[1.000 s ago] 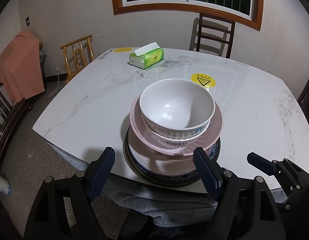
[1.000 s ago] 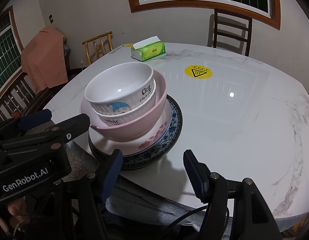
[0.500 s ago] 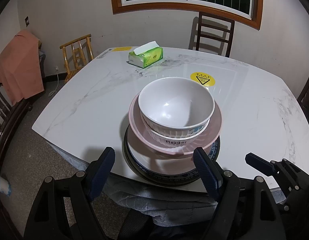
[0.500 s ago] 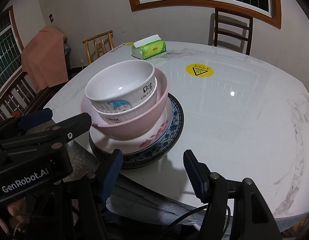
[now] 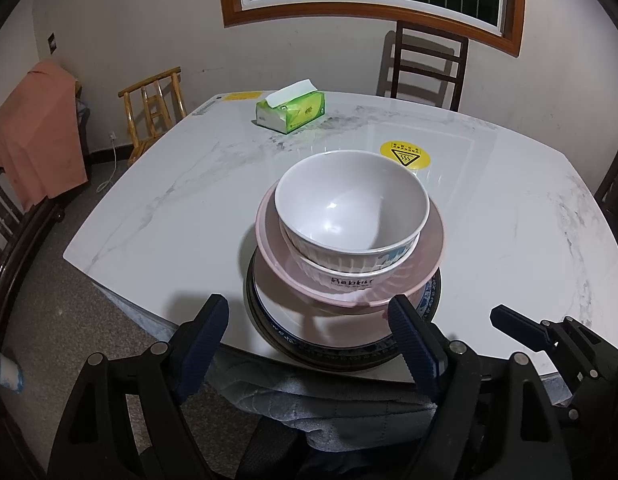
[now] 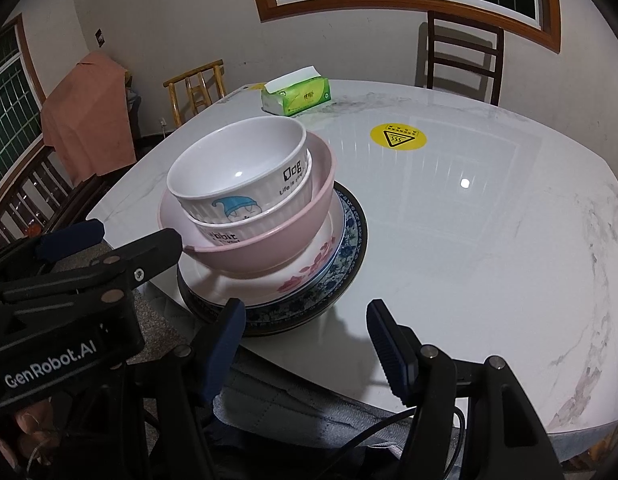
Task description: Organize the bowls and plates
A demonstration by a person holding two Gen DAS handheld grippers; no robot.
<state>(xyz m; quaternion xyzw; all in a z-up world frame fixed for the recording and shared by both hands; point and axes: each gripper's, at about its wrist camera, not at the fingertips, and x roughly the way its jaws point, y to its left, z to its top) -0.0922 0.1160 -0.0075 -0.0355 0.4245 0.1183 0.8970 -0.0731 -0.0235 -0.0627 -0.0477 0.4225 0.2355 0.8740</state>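
Marble-look table in a plain room, barred window behind, wooden chairs around it, glossy top with a yellow sticker as the reference mark. Tissue box on the far side of the sticker, well apart from everything else. On the near side of the sticker, close to the table's front edge: one tower of dishes, with a top white bowl nested in a second white bowl, both inside a pink bowl, resting on a floral plate, a blue-patterned plate and what looks like a dark plate underneath. Left gripper nearer than the tower from the sticker, off the table edge, jaws spread wide and holding nothing, with the plate rims lined up in the gap but no contact visible. Right gripper beside it, jaws roughly half open, also empty. Main worry: the tower's place so close to the edge, so any nudge toward the near side could send the plates off the table. Second worry: the pink bowl appearing to sit off-centre and slightly tilted on the floral plate, likely to slide if the plates get lifted or tipped first. Smooth glazed rims likely slippery between narrow pads, so a pinch on the top white bowl alone could drag the second one up and drop it. Safer, probably, to clear from the top down.
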